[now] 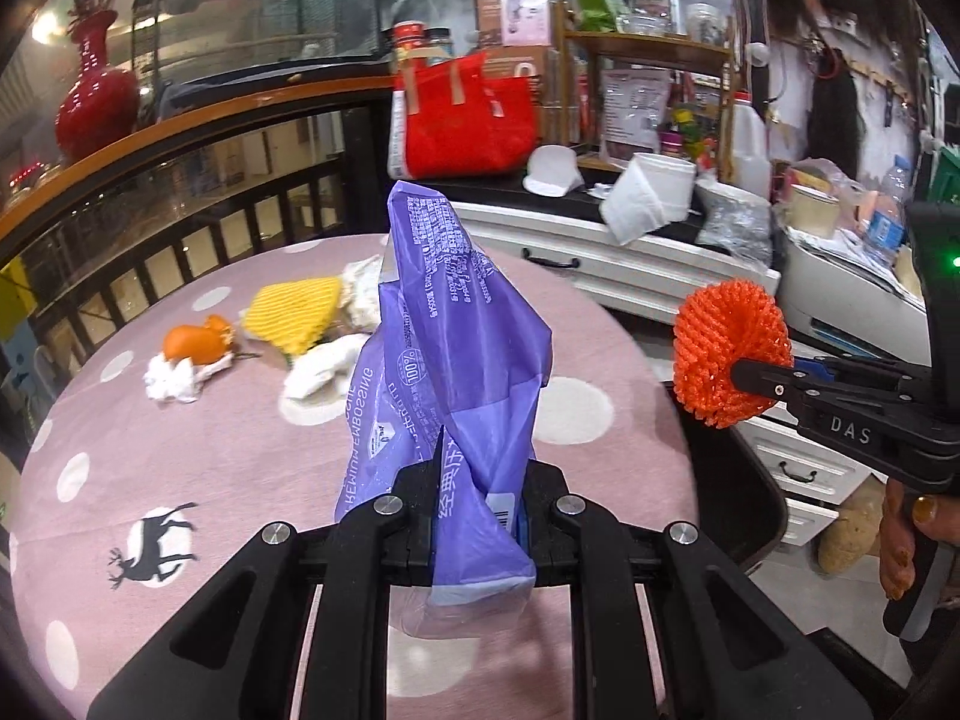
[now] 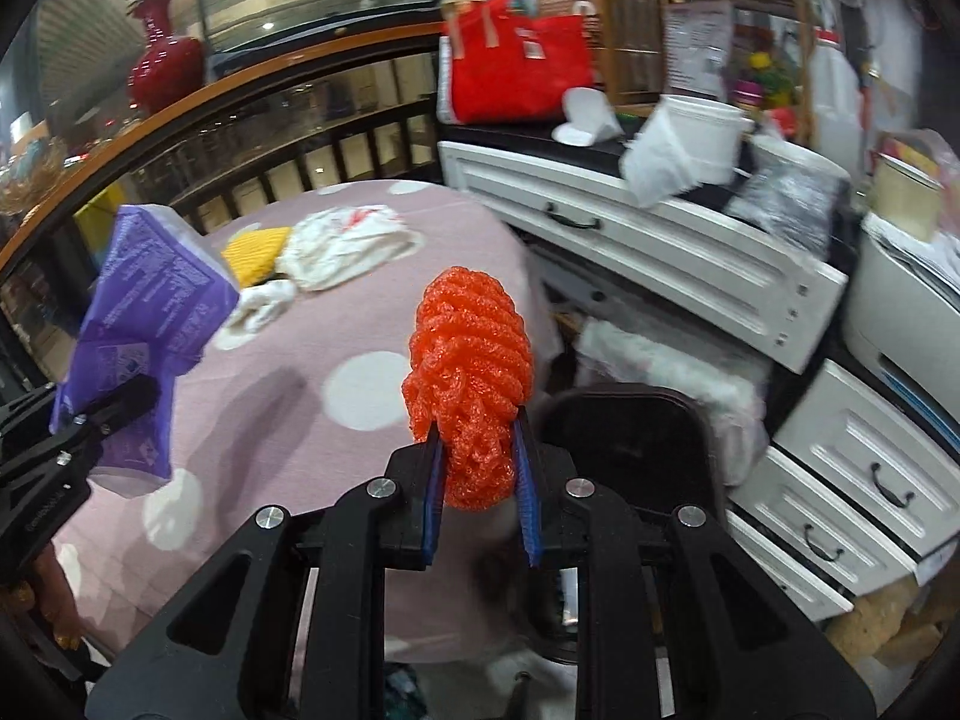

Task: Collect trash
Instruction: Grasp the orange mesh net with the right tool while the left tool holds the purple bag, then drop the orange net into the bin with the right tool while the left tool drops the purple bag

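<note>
With both tongs loaded, I'm on the carry-to-bin step. My left gripper point(image 1: 477, 516) is clamped narrow on a purple plastic wrapper point(image 1: 444, 324), which stands up out of the jaws over the pink dotted tablecloth point(image 1: 240, 450). My right gripper point(image 2: 477, 492) is pinched on an orange foam net point(image 2: 468, 372), squashing its lower end between the blue pads point(image 2: 433, 498); from the left wrist view that net sits just off the table's right edge.

The dark bin point(image 2: 636, 438) is low beside the table, right under and past the orange net, between the tabletop and the white drawers point(image 2: 870, 462). It looks like the drop target, judging from its position only.

How I'd do it well:
- Keep both grips tight until each piece is over the bin mouth; foam springs and the wrapper is slick.
- Drop the orange net first, it's nearest. Tip the jaws down, then open wide so the foam doesn't cling to the pads.
- Bring the wrapper over after; it's tall and floppy, so lower it into the opening before letting go or it may drift out.
- Keep the 2 tools apart over the bin.

Left on the table: a yellow foam net point(image 1: 294, 312), orange peel point(image 1: 195, 343), crumpled white tissues point(image 1: 171, 381) and a white plastic bag point(image 2: 345, 246). So the task looks well short of done.
</note>
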A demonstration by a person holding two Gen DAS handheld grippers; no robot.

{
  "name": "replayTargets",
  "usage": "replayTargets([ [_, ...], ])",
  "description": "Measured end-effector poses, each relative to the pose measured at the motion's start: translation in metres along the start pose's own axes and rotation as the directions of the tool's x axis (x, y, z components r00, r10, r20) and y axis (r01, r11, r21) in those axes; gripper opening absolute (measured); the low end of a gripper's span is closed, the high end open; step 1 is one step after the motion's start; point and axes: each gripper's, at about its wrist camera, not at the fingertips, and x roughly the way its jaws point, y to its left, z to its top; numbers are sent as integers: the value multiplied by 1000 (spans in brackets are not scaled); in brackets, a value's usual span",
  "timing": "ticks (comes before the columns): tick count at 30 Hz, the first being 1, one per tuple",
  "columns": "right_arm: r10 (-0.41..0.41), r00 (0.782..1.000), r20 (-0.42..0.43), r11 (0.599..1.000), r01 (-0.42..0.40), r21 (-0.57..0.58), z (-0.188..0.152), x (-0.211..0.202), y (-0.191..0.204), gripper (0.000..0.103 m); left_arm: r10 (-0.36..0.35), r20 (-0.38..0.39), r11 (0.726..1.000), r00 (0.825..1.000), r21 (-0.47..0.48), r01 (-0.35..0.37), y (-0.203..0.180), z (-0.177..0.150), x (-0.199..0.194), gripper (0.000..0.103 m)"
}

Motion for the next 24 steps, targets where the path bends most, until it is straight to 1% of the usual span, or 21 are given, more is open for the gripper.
replayTargets([
  [2,-45,999,2,999,45,13,-5,-4,-17,21,-22,2,1000,1000,14,22,-13,3,3,16],
  [4,-82,996,-15,996,82,15,-12,-2,-32,21,-51,-3,998,999,24,51,-26,6,7,16],
  [6,-136,990,-32,991,137,14,-20,3,-47,21,-82,-9,996,997,36,82,-39,9,9,16],
  [8,-168,983,-73,985,170,18,-31,12,-61,21,-104,-11,993,994,53,105,-51,11,12,16],
  [10,-170,979,-112,984,175,36,-39,23,-72,21,-125,-11,989,992,74,125,-64,13,14,16],
  [13,-195,964,-179,978,205,40,-53,48,-86,21,-152,-20,983,988,99,153,-83,15,19,16],
  [19,-180,939,-292,974,212,84,-77,90,-104,22,-196,-73,972,978,118,204,-110,14,34,16],
  [20,-169,937,-304,973,207,99,-81,94,-106,23,-204,-84,970,975,118,213,-113,13,37,16],
  [23,-143,927,-345,971,199,133,-91,105,-110,32,-212,-104,965,972,132,224,-125,12,44,16],
  [24,-142,927,-347,970,200,136,-93,106,-111,42,-214,-109,964,971,140,228,-130,12,47,16],
])
